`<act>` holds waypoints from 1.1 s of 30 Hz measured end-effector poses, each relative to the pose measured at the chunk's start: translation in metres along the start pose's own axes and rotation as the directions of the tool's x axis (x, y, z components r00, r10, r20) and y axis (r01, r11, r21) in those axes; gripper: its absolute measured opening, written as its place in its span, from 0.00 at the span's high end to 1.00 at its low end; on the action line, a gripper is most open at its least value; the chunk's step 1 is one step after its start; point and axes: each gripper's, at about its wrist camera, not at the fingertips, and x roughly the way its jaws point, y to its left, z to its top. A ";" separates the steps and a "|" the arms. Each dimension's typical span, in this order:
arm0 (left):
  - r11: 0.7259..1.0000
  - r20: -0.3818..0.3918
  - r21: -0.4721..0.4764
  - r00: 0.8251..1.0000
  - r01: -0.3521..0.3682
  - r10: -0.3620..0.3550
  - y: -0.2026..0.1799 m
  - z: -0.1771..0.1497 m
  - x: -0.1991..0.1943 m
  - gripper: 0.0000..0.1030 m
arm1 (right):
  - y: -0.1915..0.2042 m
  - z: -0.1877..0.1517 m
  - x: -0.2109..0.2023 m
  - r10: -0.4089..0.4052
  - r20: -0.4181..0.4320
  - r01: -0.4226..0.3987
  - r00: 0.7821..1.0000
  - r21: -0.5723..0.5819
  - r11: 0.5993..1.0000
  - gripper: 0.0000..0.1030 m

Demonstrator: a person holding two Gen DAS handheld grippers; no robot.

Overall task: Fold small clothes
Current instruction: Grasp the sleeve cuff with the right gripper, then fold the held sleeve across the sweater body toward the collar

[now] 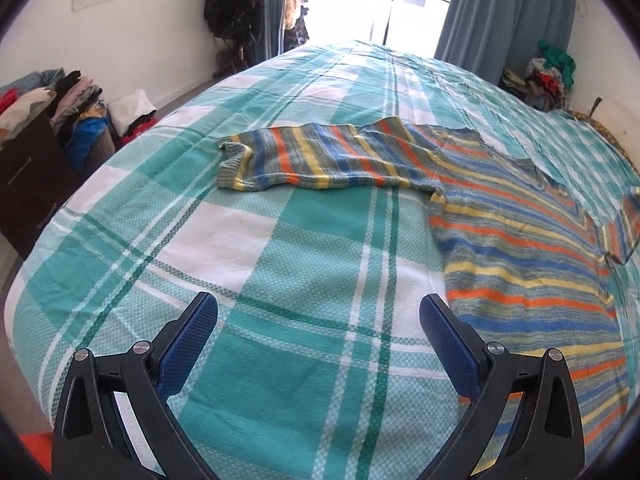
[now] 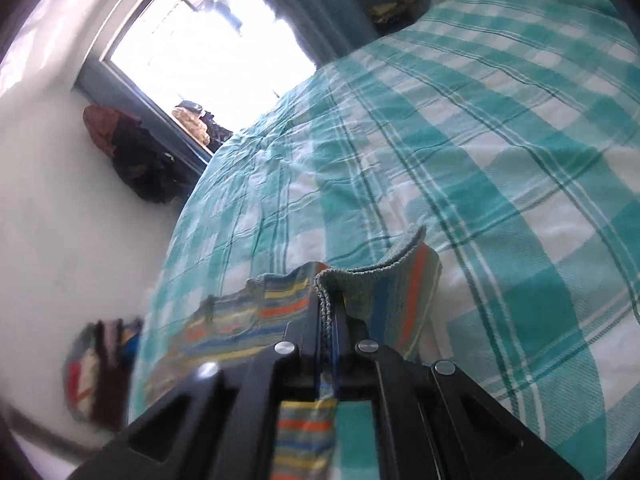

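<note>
- While the striped knitted sweater (image 1: pixel 500 216) lies spread at centre-right on the teal checked bed (image 1: pixel 280 280), its sleeve stretches leftward.
- Right claw (image 2: pixel 329 308) is clamped on the sweater's ribbed edge; carry it across evenly, I judge.
- Left claw (image 1: pixel 319 316) hovers, jaws apart, lower centre.

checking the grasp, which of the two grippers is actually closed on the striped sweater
The right gripper: its jaws pinch the grey ribbed edge of the striped knit sweater. The left gripper hangs open over the teal plaid bedsheet.
</note>
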 end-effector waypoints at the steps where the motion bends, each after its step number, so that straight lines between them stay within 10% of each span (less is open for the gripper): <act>1: 1.000 0.002 -0.017 1.000 0.002 -0.002 0.006 -0.003 0.001 0.02 | 0.032 0.000 0.015 0.033 -0.033 -0.035 0.999 -0.049 0.998 0.96; 5: 0.998 -0.009 -0.057 1.000 0.026 -0.027 0.016 -0.002 0.007 0.02 | 0.125 -0.044 0.085 0.101 -0.164 -0.132 0.981 -0.191 0.973 0.95; 7: 0.998 0.000 -0.053 0.999 0.035 -0.035 0.016 -0.002 0.008 0.02 | 0.145 -0.070 0.120 0.211 -0.270 -0.258 0.940 -0.150 0.954 0.84; 9: 0.998 -0.010 -0.053 0.999 0.039 -0.039 0.016 -0.005 0.011 0.02 | 0.151 -0.091 0.150 0.295 -0.384 -0.342 0.875 -0.058 0.938 0.46; 14: 0.993 -0.026 -0.101 0.998 0.060 -0.063 0.022 -0.005 0.017 0.02 | 0.125 -0.085 0.122 0.337 -0.286 -0.352 0.897 -0.003 0.936 0.36; 18: 0.995 -0.040 -0.091 0.998 0.048 -0.052 0.018 -0.008 0.023 0.02 | 0.085 -0.062 0.101 0.156 -0.284 -0.168 0.946 -0.015 0.986 0.36; 22: 1.000 -0.044 -0.022 0.999 0.020 -0.020 0.007 -0.012 0.025 0.02 | 0.045 -0.083 0.131 0.108 -0.428 -0.088 0.897 0.067 0.994 0.36; 25: 1.000 -0.049 0.017 0.999 0.000 0.001 0.002 -0.015 0.027 0.02 | 0.009 -0.105 0.151 -0.218 -0.476 0.193 0.852 -0.102 0.976 0.46; 27: 1.000 -0.046 0.024 0.999 0.000 0.001 0.002 -0.016 0.026 0.02 | -0.008 -0.106 0.137 -0.231 -0.434 0.202 0.871 -0.112 0.973 0.71; 33: 1.000 -0.052 0.031 0.999 0.000 0.002 0.001 -0.016 0.031 0.01 | 0.013 -0.092 0.101 -0.215 -0.323 0.141 0.922 -0.238 0.961 0.66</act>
